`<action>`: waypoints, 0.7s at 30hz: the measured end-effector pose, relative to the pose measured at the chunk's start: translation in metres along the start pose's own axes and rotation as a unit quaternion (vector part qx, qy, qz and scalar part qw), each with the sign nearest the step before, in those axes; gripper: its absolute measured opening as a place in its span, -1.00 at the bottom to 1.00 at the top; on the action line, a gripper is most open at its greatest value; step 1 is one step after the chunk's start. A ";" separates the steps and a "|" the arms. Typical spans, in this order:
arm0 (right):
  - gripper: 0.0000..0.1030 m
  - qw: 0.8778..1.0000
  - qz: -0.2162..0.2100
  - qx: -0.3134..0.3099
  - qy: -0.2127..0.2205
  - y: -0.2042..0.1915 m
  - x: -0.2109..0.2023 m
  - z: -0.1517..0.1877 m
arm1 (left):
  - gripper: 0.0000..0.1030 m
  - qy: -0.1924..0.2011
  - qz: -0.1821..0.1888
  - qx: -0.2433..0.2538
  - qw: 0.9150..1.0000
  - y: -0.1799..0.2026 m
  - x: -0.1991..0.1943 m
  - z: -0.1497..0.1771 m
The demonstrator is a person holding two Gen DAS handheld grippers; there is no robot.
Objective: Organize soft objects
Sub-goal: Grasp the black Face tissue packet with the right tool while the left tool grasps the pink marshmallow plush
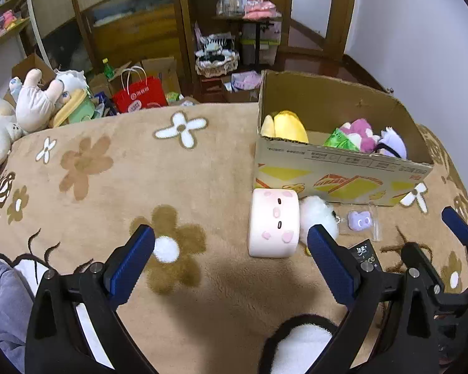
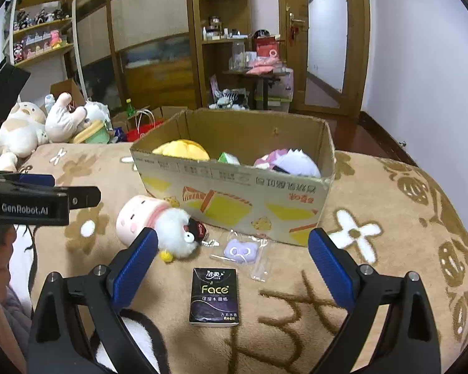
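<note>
A cardboard box stands on the brown flowered blanket and holds a yellow plush, a green one and pink-purple ones. In front of it lie a pink cylinder plush, a white fluffy plush, a small purple toy in a clear bag and a black tissue pack. My left gripper is open and empty, just short of the pink plush. My right gripper is open and empty above the tissue pack.
A pile of large plush toys lies at the blanket's far left edge. A red paper bag, cartons and shelves stand on the floor beyond. A black-and-white plush lies close under the grippers.
</note>
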State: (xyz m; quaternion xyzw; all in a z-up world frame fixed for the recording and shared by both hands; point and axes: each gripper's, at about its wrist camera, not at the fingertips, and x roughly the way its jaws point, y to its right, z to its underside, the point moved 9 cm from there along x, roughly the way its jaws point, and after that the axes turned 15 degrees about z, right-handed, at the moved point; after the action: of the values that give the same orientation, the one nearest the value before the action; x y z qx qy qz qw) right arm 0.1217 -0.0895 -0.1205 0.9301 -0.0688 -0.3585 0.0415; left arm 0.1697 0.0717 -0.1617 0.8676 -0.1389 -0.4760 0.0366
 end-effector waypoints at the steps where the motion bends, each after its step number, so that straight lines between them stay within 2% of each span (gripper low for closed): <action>1: 0.96 1.000 -0.002 -0.003 -0.005 -0.002 0.003 0.002 | 0.89 -0.008 0.004 0.000 1.000 0.001 0.004 0.000; 8: 0.96 0.999 0.002 -0.025 -0.026 -0.014 0.023 0.012 | 0.89 -0.040 0.011 0.005 0.999 0.004 0.029 0.000; 14: 0.96 0.998 0.000 -0.021 -0.062 -0.016 0.046 0.026 | 0.89 -0.070 0.009 0.006 0.998 0.004 0.050 0.004; 21: 0.94 0.990 -0.027 0.005 -0.137 -0.015 0.067 0.049 | 0.89 -0.091 0.035 -0.003 0.995 0.010 0.067 0.010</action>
State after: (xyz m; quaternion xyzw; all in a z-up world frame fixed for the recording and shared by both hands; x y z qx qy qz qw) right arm 0.1389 -0.0871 -0.2031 0.8738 -0.0509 -0.4832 0.0171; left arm 0.1935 0.0446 -0.2203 0.8152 -0.1707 -0.5517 0.0437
